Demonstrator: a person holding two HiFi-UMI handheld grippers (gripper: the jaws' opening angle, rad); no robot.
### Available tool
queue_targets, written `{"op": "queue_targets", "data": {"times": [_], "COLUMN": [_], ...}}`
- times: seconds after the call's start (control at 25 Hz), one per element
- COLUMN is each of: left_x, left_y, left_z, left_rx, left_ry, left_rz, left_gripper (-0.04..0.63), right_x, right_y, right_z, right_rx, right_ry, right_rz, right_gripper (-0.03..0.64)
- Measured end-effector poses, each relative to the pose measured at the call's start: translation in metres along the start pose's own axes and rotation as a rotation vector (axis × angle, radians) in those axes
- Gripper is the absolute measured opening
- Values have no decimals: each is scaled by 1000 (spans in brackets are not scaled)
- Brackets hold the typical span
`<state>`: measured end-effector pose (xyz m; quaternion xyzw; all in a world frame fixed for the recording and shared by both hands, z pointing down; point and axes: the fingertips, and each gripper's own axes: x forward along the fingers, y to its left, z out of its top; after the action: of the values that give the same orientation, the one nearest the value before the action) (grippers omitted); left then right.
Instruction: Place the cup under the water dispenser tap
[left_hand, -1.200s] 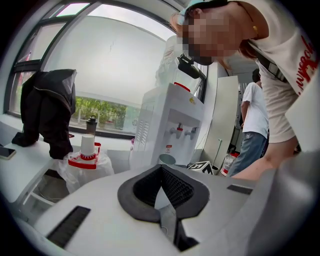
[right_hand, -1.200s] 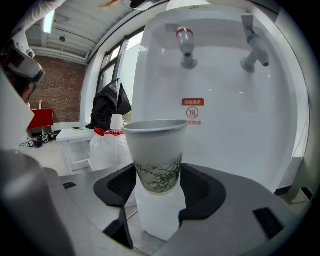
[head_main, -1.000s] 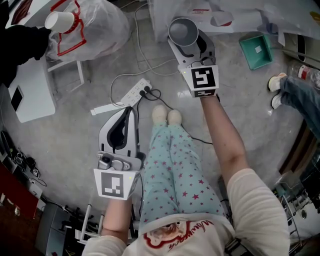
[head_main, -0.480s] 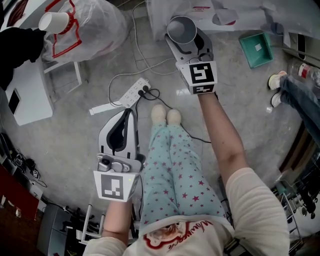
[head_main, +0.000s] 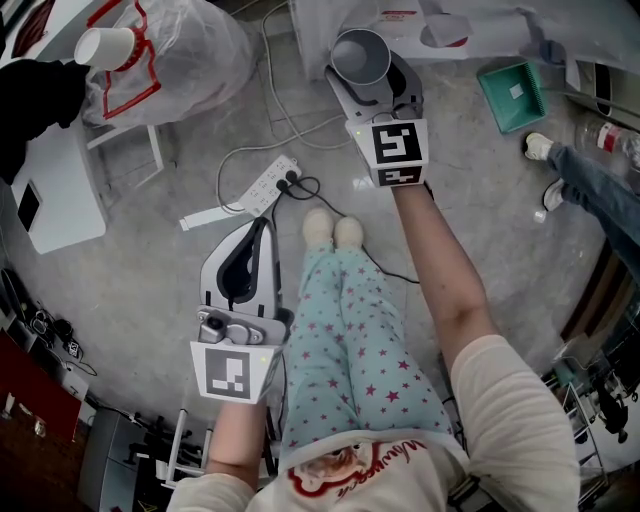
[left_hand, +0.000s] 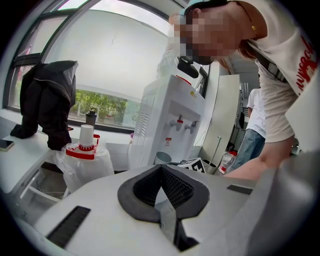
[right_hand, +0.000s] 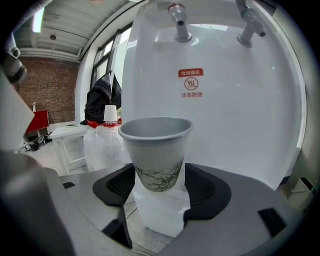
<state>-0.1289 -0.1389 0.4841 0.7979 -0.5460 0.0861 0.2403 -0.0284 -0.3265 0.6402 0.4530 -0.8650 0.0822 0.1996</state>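
A grey paper cup (right_hand: 156, 150) with a bamboo print stands upright between the black pads of my right gripper (right_hand: 159, 185), which is shut on it. Close behind it rises the white water dispenser (right_hand: 215, 100); its red tap (right_hand: 179, 22) is above the cup and a second tap (right_hand: 248, 25) is to the right. In the head view, the cup (head_main: 361, 57) and right gripper (head_main: 375, 82) are held out in front of the dispenser (head_main: 400, 18). My left gripper (head_main: 258, 225) hangs lower left, shut and empty. Its own view shows the dispenser (left_hand: 167, 120) and cup (left_hand: 162, 158) ahead.
A power strip (head_main: 268, 183) with cables lies on the concrete floor between the grippers. A plastic bag (head_main: 170, 50) topped with stacked cups and a white table (head_main: 60, 190) are at left. A green dustpan (head_main: 512, 98) and another person's legs (head_main: 590, 185) are at right.
The right gripper with the cup has edged slightly nearer the dispenser. The left gripper has stayed put. The other person's foot at right has stepped leftwards.
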Motion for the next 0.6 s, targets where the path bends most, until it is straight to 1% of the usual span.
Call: {"op": "queue_targets", "data": {"times": [0.32, 0.48, 0.6], "left_x": [-1, -2, -2], "left_y": [1, 4, 3], "left_z": [-4, -3, 1], "left_rx": [3, 15, 42], "left_ry": [10, 12, 8], "left_rz": [1, 3, -5], "left_gripper": [20, 20, 20], "right_x": [-7, -18, -30], "right_y": [1, 1, -5], "right_z": [-5, -12, -12], "right_rx": [-24, -70, -62], "right_ry": [10, 22, 22], "right_rz": [-1, -28, -49], "right_gripper": [327, 341, 344]}}
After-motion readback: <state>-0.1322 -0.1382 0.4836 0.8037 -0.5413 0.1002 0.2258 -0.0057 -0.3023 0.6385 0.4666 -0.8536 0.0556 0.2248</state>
